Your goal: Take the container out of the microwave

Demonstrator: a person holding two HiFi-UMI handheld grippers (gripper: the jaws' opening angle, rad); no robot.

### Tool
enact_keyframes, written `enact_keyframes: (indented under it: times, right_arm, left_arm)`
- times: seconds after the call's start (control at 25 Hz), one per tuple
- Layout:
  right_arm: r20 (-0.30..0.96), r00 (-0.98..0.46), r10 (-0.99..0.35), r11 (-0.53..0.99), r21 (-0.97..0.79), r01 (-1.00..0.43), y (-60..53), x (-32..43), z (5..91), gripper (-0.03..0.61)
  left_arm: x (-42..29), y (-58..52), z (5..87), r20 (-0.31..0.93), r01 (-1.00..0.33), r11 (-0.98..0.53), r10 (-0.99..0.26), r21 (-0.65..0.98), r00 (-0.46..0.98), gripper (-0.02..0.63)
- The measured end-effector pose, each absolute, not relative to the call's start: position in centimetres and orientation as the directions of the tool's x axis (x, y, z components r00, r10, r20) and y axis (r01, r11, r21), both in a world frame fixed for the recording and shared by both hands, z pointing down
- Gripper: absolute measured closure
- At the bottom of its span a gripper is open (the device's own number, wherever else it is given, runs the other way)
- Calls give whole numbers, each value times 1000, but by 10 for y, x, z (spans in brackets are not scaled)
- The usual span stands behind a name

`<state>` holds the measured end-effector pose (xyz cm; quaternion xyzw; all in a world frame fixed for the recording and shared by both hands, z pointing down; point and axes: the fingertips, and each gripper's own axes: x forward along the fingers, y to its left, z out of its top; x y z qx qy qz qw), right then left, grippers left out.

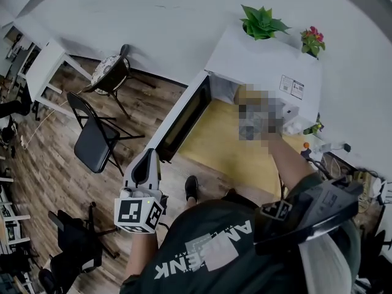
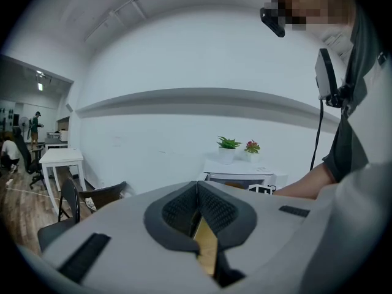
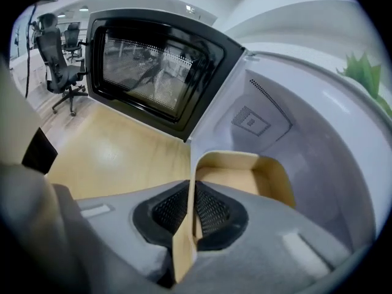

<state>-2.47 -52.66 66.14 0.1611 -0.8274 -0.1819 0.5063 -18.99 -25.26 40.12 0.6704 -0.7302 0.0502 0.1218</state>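
Note:
In the right gripper view a tan open-topped container [image 3: 245,176] sits inside the white microwave [image 3: 288,121], whose dark-windowed door [image 3: 153,72] is swung wide open to the left. My right gripper [image 3: 194,185] is shut on the container's near wall, which runs thin between the two black pads. In the head view the microwave [image 1: 257,60] stands on a wooden table [image 1: 245,152], and a bare forearm reaches into its mouth; a blurred patch hides that gripper there. My left gripper [image 1: 147,159] hangs low beside the open door [image 1: 187,118], shut and holding nothing.
Two potted plants [image 1: 263,22] [image 1: 312,40] stand on top of the microwave. A black folding chair [image 1: 95,139] and a white table [image 1: 40,72] stand on the wood floor at the left. Cables and small items lie at the table's right end [image 1: 334,149].

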Motion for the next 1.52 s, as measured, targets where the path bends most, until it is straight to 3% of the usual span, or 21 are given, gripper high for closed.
enact_keyframes:
  times: [0.76,1.16,1.52]
  right_arm:
    - [795,-528,-299,954,241,-177,-392,-30,604,557]
    - [766,-542,-346,932,214,-291,-352,-15,550,557]
    - [745,-540,-391,912,236,-335,-332,3,487,557]
  left_arm:
    - [-179,-324,411,250,-970,-240,-937,49,244,611]
    - [-153,-365,415,233,-918,-395,-890,40,393,611]
    - [-138,-397,403,198,-904,-424,-882,64,427,612]
